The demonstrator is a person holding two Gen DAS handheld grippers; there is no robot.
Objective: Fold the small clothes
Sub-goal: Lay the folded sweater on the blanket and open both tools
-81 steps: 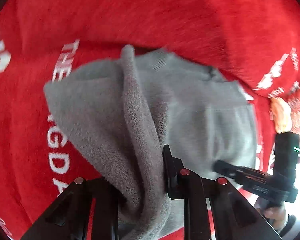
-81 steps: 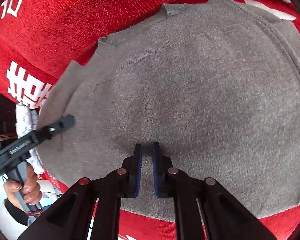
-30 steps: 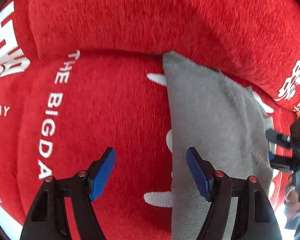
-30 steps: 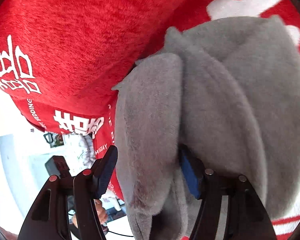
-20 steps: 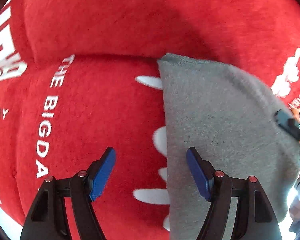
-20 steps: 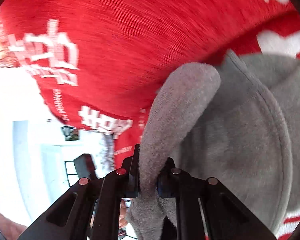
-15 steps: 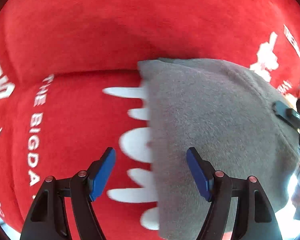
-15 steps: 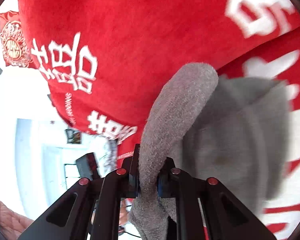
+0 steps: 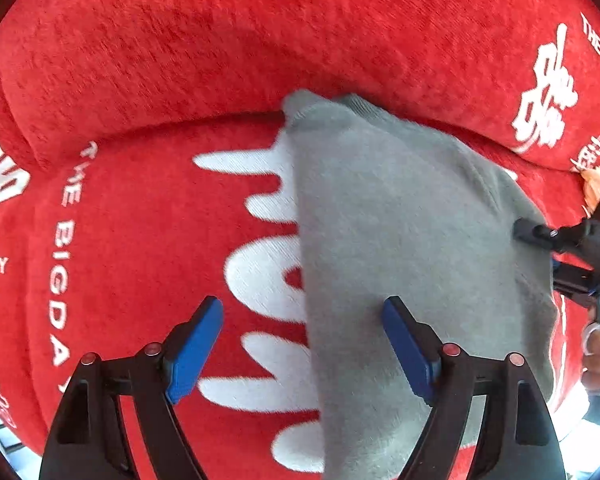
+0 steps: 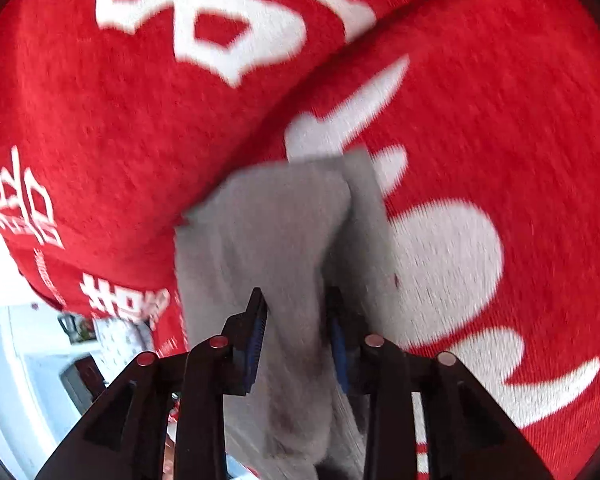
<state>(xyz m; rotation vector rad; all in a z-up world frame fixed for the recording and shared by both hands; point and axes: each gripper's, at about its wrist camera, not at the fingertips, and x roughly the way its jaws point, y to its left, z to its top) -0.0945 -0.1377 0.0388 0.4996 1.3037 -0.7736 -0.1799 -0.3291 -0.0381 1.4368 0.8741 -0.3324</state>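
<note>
- A red plush sofa cover (image 9: pixel 148 208) with white lettering fills both views; to the left of the grey garment, a pale room shows past its edge in the right wrist view.
- The grey garment (image 9: pixel 400 248) lies folded on the seat against the backrest; a moment ago it hung bunched from the right gripper (image 10: pixel 296 332).
- That gripper's fingers are opening, cloth between them, so the fold looks laid.
- The left gripper (image 9: pixel 300 344) is open and widening, empty, straddling the garment's left edge.
</note>
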